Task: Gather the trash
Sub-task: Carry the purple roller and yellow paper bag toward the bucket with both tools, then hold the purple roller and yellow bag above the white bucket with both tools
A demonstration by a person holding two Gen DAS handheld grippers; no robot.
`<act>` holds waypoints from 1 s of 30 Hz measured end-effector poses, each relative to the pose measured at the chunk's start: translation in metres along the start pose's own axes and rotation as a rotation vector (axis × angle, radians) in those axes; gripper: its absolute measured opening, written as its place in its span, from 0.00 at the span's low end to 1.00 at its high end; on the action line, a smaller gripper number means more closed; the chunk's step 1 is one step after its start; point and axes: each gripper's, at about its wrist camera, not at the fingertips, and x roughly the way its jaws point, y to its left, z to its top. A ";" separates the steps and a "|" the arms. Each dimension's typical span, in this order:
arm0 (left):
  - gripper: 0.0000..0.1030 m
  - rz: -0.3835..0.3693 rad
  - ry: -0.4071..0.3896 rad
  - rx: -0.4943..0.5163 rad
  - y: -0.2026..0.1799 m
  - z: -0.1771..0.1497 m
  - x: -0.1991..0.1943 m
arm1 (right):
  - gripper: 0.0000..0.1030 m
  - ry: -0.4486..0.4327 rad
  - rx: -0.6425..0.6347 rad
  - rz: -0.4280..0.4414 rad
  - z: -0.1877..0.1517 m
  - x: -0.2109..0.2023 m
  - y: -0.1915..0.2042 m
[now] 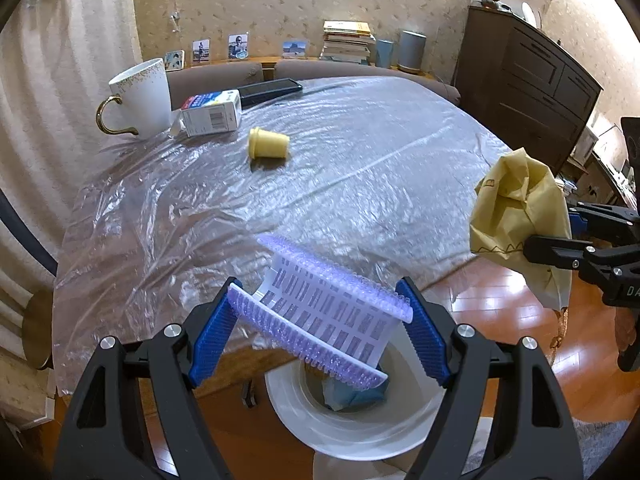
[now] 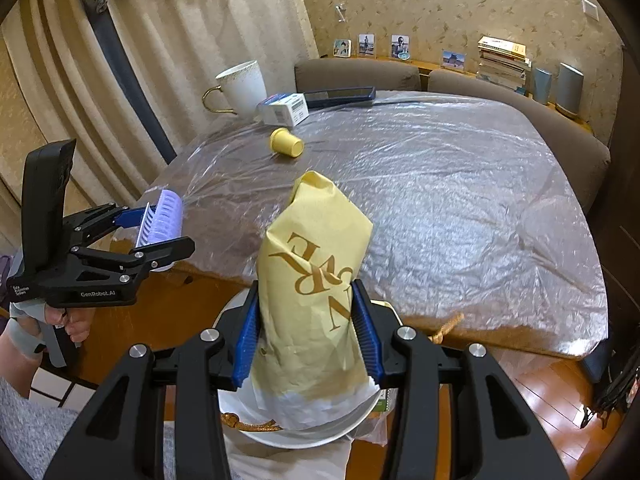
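My left gripper (image 1: 320, 328) is shut on a curled white label sheet backed with purple bubble wrap (image 1: 324, 304), held over a white trash bin (image 1: 352, 436) that stands on the floor by the table edge; something blue lies inside the bin. My right gripper (image 2: 306, 332) is shut on a crumpled yellow paper bag (image 2: 316, 276) with gold letters, held above the same bin (image 2: 296, 436). The bag also shows in the left wrist view (image 1: 520, 216). On the table lie a small yellow cup (image 1: 268, 143) on its side and a white and blue carton (image 1: 212, 114).
The table (image 1: 360, 168) is covered with clear plastic film. A white mug (image 1: 140, 96) with a gold handle and a dark phone (image 1: 268, 90) sit at its far left. Brown chairs (image 2: 360, 74) stand behind it. A dark cabinet (image 1: 528, 84) is at the right. Curtains hang left.
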 end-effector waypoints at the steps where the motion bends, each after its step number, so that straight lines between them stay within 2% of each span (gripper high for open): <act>1: 0.77 -0.002 0.003 0.003 -0.001 -0.001 0.000 | 0.42 0.004 -0.002 0.003 -0.002 0.000 0.001; 17: 0.77 -0.060 0.057 0.077 -0.030 -0.031 -0.002 | 0.42 0.079 -0.051 0.032 -0.031 0.007 0.022; 30: 0.77 -0.074 0.111 0.085 -0.040 -0.051 0.012 | 0.42 0.153 -0.051 0.035 -0.054 0.028 0.019</act>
